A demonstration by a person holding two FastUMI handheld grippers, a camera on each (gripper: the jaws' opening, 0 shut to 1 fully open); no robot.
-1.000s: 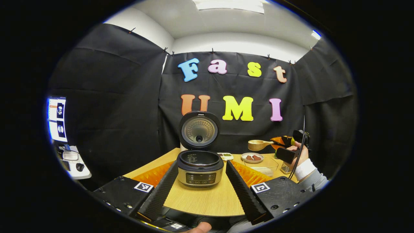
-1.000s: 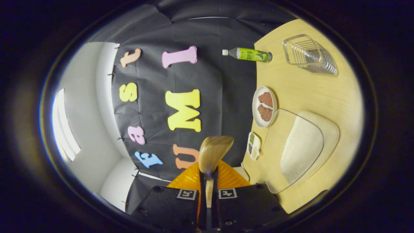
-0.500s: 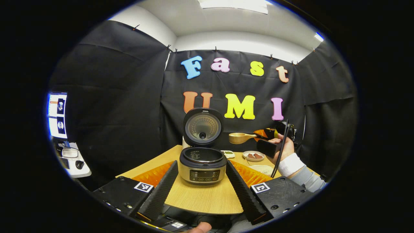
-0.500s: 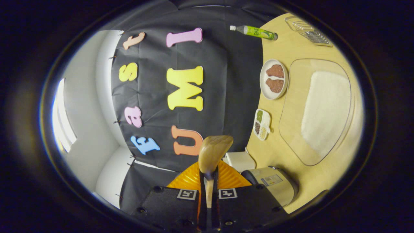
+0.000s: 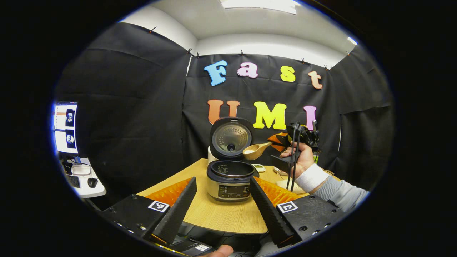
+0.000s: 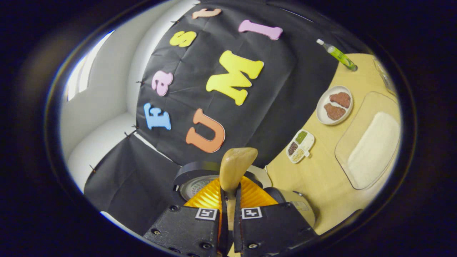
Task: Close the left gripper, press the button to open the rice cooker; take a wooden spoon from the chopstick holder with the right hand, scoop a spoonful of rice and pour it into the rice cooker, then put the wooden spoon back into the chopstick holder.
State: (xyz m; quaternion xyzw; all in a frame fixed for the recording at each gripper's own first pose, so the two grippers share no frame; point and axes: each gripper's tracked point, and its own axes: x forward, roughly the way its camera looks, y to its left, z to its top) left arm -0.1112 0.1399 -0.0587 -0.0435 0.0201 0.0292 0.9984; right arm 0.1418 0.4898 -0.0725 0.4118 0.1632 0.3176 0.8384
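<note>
My right gripper (image 6: 228, 200) grasps the wooden spoon (image 6: 235, 167), bowl above the open rice cooker (image 5: 230, 176). My left gripper (image 5: 223, 210) hangs released, near the table (image 5: 221, 217) edge.

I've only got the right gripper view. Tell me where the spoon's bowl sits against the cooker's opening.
Observer: In the left gripper view, the wooden spoon has its bowl raised over the right rim of the rice cooker, beside the upright lid.
Operator: Report the left tongs.
Observer: The left tongs are open, short of the cooker and touching nothing.
</note>
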